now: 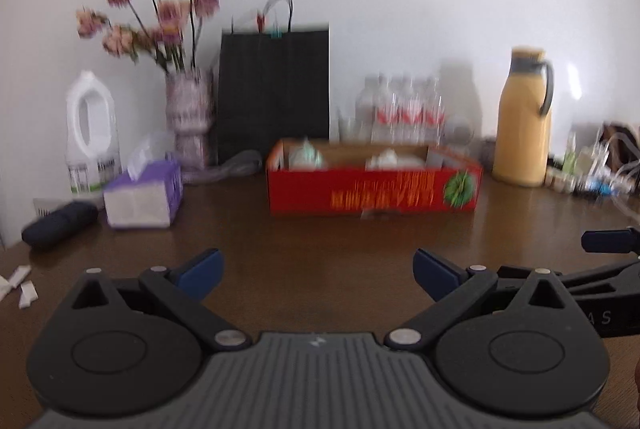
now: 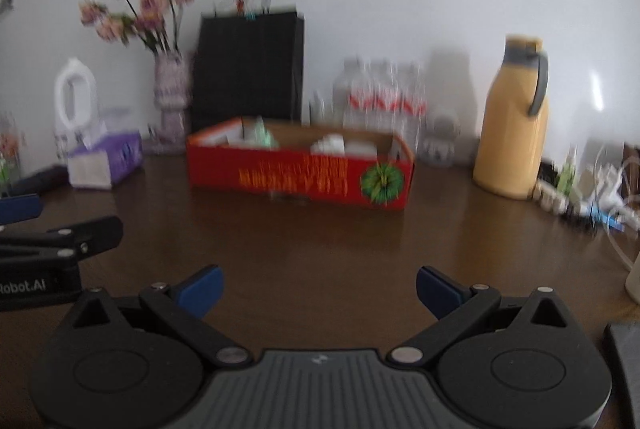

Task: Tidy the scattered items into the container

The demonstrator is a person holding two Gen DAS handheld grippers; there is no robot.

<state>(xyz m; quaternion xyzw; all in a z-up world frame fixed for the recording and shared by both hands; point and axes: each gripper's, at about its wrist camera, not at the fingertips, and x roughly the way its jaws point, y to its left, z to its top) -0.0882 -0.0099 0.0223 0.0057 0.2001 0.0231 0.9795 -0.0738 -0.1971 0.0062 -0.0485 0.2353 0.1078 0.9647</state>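
Observation:
A red cardboard box (image 1: 372, 191) (image 2: 296, 179) stands open-topped on the dark wooden table (image 1: 320, 241), with pale green and white items (image 1: 308, 157) lying inside it. My left gripper (image 1: 318, 275) is open over bare table, well short of the box, with nothing between its blue pads. My right gripper (image 2: 318, 291) is open too, empty, and also short of the box. Each gripper shows at the edge of the other's view. Small white scraps (image 1: 18, 287) lie at the table's left edge. Both views are blurred.
Along the back wall stand a white jug (image 1: 90, 133), a flower vase (image 1: 188, 117), a black paper bag (image 1: 274, 89), water bottles (image 1: 400, 113) and a yellow thermos (image 1: 522, 117). A purple tissue box (image 1: 142, 195) and a dark folded umbrella (image 1: 60, 223) lie left. Cables and clutter (image 2: 588, 189) lie right.

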